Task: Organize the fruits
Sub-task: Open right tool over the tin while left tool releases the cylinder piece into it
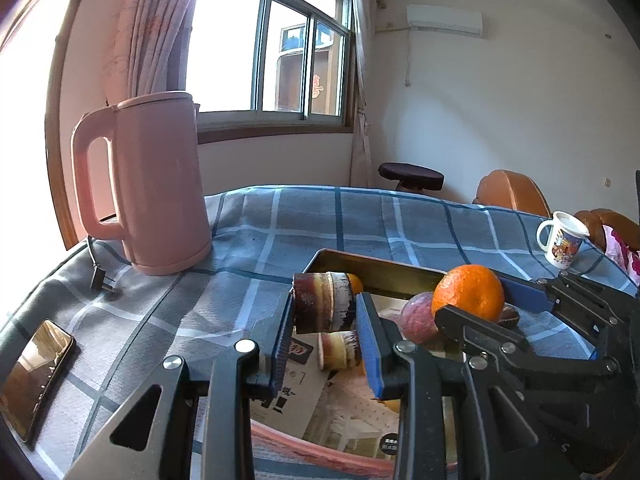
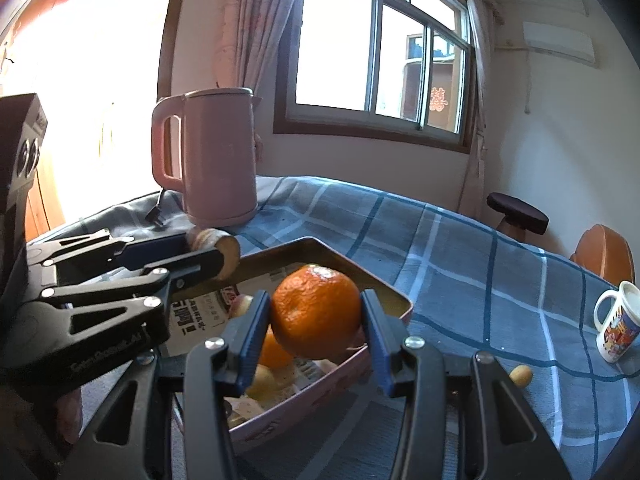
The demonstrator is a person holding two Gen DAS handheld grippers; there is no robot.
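1. My left gripper (image 1: 324, 312) is clenched on a short brown banded stalk piece (image 1: 322, 304), probably sugarcane, at lower centre of the left view, held over the tray (image 1: 372, 266).
2. My right gripper (image 2: 316, 320) grasps the orange (image 2: 316, 312), centre of the right view, also above the tray.
3. I'd lower both into bare lining, clear of the reddish fruit (image 1: 418, 318) already inside, and release only once they rest.
4. The tray sits on a blue checked tablecloth (image 1: 360, 220); pink kettle (image 1: 148, 184) at left, mug (image 1: 562, 240) far right, phone (image 1: 36, 376) lower left.
5. Window (image 2: 380, 60) behind, brightly backlit.
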